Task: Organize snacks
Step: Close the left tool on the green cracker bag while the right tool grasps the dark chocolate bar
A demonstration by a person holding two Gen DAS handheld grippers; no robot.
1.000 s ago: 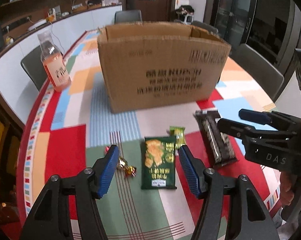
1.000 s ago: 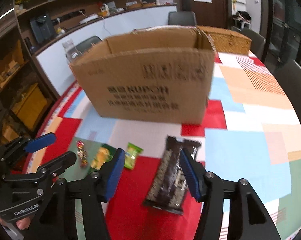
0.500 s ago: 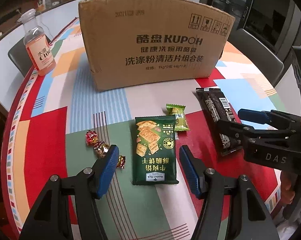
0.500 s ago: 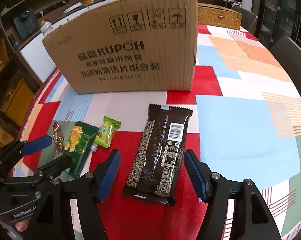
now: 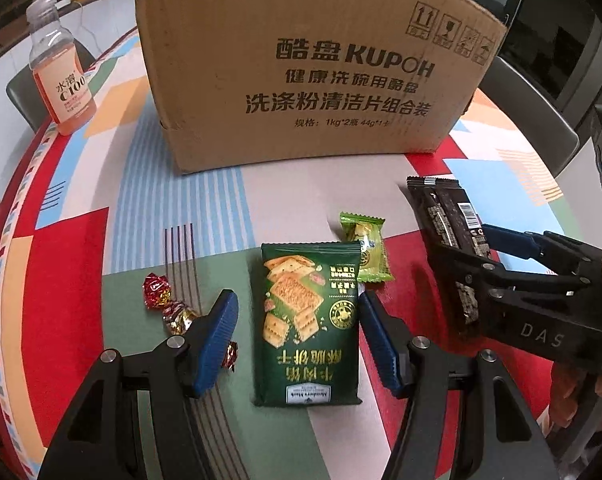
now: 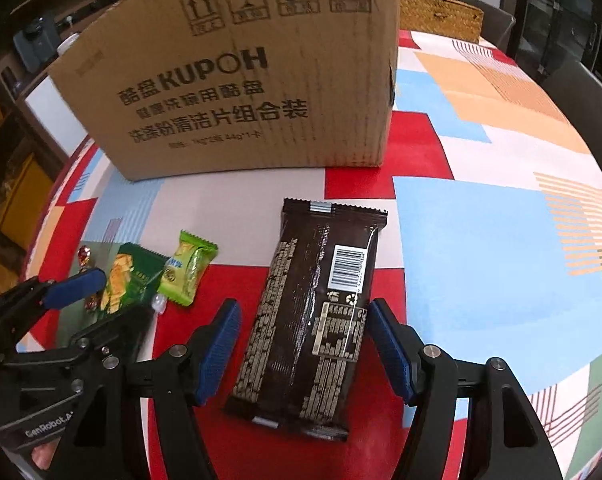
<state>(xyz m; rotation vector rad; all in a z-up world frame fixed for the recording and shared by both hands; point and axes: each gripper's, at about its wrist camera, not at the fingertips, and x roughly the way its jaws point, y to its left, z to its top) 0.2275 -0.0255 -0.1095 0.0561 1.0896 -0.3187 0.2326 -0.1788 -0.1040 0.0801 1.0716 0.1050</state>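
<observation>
A dark green cracker packet [image 5: 309,320] lies flat on the patchwork tablecloth. My left gripper [image 5: 299,338] is open and straddles it, one blue pad on each long side. A long dark brown snack packet [image 6: 313,320] lies to its right, between the open jaws of my right gripper [image 6: 305,344]. A small light green snack [image 5: 367,252] rests by the cracker packet's far right corner. Red and gold wrapped candies [image 5: 157,292] lie beside the left pad. Behind everything stands a tall cardboard box [image 5: 301,60], its inside hidden.
An orange drink bottle [image 5: 61,76] stands at the far left near the table's edge. A wicker basket [image 6: 437,12] sits behind the box on the right. Grey chairs [image 5: 529,120] ring the table. Bare cloth [image 6: 481,240] stretches to the right of the brown packet.
Both grippers have come down and tilted closer to the table. Each packet now lies between its gripper's pads, and the box fills more of both views. Nothing has been picked up.
</observation>
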